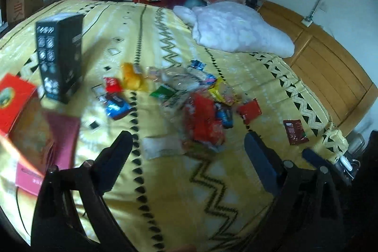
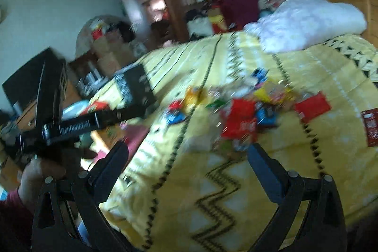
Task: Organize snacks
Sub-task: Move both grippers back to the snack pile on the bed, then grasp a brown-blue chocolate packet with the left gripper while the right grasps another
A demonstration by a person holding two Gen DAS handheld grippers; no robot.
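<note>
Both fingers [image 1: 118,152] of the left gripper [image 1: 186,148] stand wide apart with nothing between them, hanging over a bed [image 1: 165,193] spread with a yellow zigzag blanket. Beyond them, near the middle of the bed, lies the pile of snacks [image 1: 189,98]: red, blue, yellow and green packets heaped loosely, with a red packet [image 1: 249,110] just beside the heap and a dark red packet [image 1: 295,131] apart, toward the bed's right edge. Toward the left edge stands a black box [image 1: 60,58], upright, and nearer the left corner a red box [image 1: 14,100] and a pink bag [image 1: 54,143], both blurred. A white pillow [image 1: 238,27] lies at the far end by the wooden headboard [image 1: 326,72]. In the right wrist view, the right gripper [image 2: 187,158] also has its fingers [image 2: 113,164] spread wide and empty over the blanket. Ahead of them is the same snack heap [image 2: 238,119], blurred by motion. At the left, the other gripper's black body [image 2: 70,129] reaches across in front of the black box [image 2: 134,89], held by a hand [image 2: 35,178] with a dark red sleeve.
</note>
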